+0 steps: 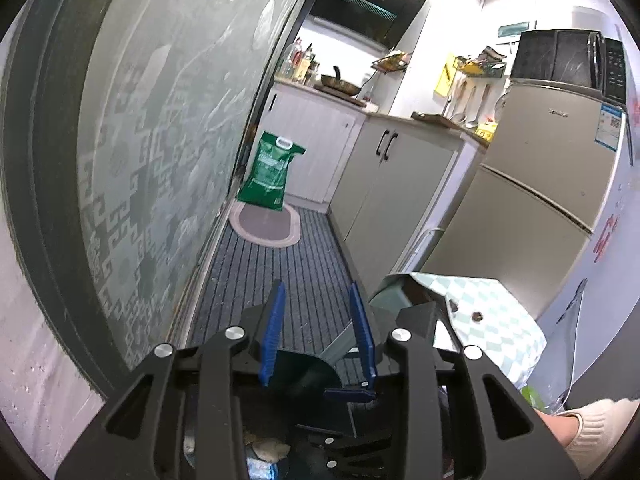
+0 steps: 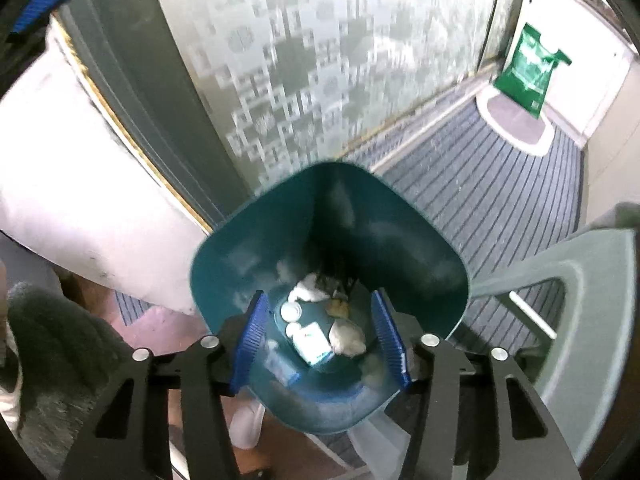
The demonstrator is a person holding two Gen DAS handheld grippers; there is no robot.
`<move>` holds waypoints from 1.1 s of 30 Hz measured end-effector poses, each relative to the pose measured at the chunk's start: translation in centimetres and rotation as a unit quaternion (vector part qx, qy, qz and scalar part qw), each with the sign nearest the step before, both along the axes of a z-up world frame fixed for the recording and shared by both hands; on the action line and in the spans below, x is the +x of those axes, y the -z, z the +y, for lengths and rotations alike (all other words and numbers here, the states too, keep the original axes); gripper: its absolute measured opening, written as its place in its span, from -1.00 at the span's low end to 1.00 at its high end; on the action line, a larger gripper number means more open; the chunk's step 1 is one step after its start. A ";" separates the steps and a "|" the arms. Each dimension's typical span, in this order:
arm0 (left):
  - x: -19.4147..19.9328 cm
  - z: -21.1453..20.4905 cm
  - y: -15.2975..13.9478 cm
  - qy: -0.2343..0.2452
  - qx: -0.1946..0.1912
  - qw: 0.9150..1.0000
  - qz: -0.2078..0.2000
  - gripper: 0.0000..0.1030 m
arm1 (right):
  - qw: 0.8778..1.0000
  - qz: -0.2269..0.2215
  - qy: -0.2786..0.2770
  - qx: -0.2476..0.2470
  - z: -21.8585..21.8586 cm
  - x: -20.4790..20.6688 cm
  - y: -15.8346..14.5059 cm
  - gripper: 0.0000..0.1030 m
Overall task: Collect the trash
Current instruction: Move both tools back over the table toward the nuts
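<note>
A teal waste bin (image 2: 420, 248) stands on the floor, seen from above in the right wrist view. Inside lie crumpled tissues (image 2: 308, 292), a small white carton (image 2: 314, 342), white caps (image 2: 290, 312) and a paper ball (image 2: 346, 338). My right gripper (image 2: 320, 342) hangs over the bin's mouth, open, its blue pads (image 2: 250, 344) apart with nothing pinched between them. In the left wrist view my left gripper (image 1: 318, 320) is open and empty above the striped mat, with the bin's rim (image 1: 308, 364) just below it.
A frosted patterned sliding door (image 1: 160, 140) runs along the left. A grey-green plastic stool (image 2: 580, 280) and a checkered bag (image 1: 492, 320) crowd the right of the bin. Further in are a green sack (image 1: 272, 172), cabinets (image 1: 400, 184) and a fridge (image 1: 540, 184). A sleeve (image 1: 592, 420) shows low right.
</note>
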State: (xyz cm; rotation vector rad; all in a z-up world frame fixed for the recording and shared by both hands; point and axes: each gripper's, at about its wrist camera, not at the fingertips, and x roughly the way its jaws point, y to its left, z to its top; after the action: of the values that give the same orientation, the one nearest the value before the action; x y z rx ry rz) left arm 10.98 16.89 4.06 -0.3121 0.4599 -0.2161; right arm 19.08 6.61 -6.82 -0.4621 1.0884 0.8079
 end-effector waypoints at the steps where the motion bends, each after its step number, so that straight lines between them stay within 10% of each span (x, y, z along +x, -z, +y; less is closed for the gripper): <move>1: 0.0 -0.2 -0.3 0.002 0.000 1.000 -0.004 -0.31 | 1.000 -0.008 0.000 0.006 -0.2 -0.1 -0.7 -0.07; 18: 2.1 -4.9 -1.7 0.033 0.005 0.999 -0.027 -0.20 | 0.986 -0.105 0.083 0.099 -10.4 3.1 -11.4 -0.20; 33: 4.5 -11.7 -1.2 0.075 0.026 0.997 -0.012 -0.11 | 0.970 -0.138 0.178 0.092 -20.1 6.2 -12.5 -0.20</move>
State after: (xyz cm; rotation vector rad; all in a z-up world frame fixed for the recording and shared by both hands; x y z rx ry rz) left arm 15.46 5.19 5.26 -0.2239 0.4645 -0.3534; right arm 25.27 -13.52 5.72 -0.2049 0.7966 0.5018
